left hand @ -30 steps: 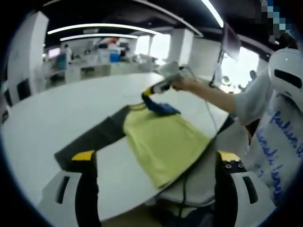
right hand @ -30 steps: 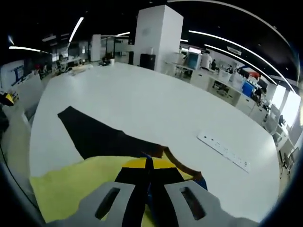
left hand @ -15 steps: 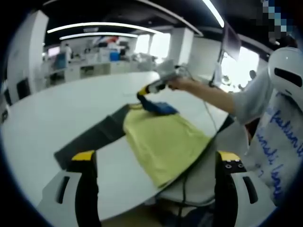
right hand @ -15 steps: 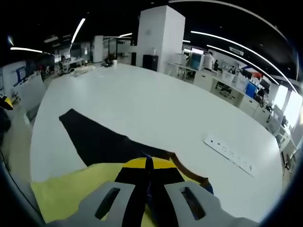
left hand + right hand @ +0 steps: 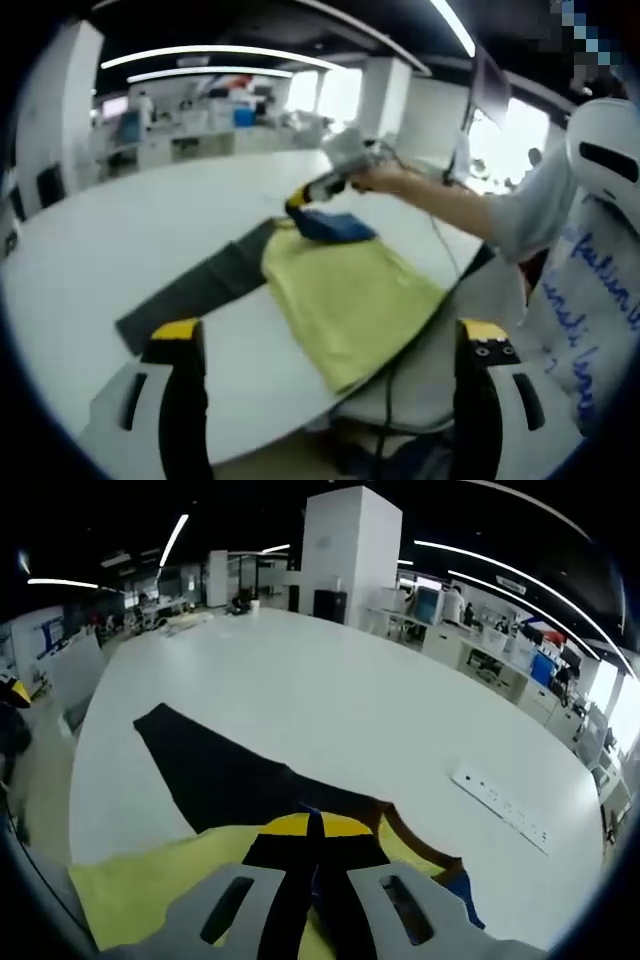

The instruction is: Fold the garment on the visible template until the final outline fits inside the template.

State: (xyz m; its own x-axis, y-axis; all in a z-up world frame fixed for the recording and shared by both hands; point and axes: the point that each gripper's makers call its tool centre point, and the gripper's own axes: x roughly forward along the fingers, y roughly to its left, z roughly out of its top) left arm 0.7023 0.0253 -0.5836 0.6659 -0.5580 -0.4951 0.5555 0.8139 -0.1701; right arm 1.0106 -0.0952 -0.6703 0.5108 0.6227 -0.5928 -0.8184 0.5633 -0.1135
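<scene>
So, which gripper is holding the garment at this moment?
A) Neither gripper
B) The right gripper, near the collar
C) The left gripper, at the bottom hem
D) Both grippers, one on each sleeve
B: in the left gripper view the right gripper is shut on the yellow garment at its collar end, while the left gripper stands open, away from the cloth.

Table (image 5: 330, 700) surface is open from 10 to 2 o'clock beyond the garment (image 5: 150, 895); a socket strip (image 5: 500, 808) lies at 3 o'clock.
</scene>
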